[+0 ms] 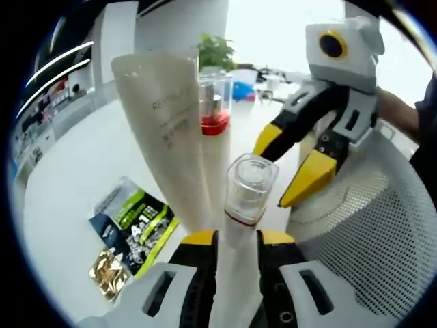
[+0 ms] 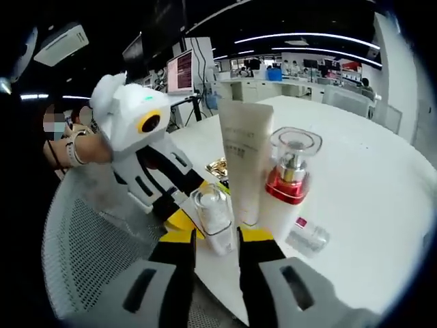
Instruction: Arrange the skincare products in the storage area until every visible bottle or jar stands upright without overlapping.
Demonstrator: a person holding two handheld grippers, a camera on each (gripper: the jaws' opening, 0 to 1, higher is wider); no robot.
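A white bottle with a clear cap (image 1: 249, 183) stands between my left gripper's (image 1: 237, 238) yellow-tipped jaws, which are shut on its body. Just behind it, a tall white tube (image 1: 171, 130) stands on its cap next to a bottle with a red band (image 1: 215, 113) and a clear lid. My right gripper (image 1: 273, 176) reaches in from the right, open, its tips close beside the clear cap. In the right gripper view, the same capped bottle (image 2: 213, 213) sits between the spread jaws of my right gripper (image 2: 217, 236). The left gripper (image 2: 179, 217) holds it low down. The tube (image 2: 246, 154) and red-banded bottle (image 2: 290, 171) stand behind.
A white mesh basket (image 1: 372, 225) lies to the right of the bottles on the round white table (image 1: 75, 171). Flat sachets (image 1: 133, 229) and a gold packet (image 1: 108, 270) lie at the left. A small clear cap (image 2: 308, 239) lies on its side. A person's hand (image 2: 68, 152) holds the left gripper.
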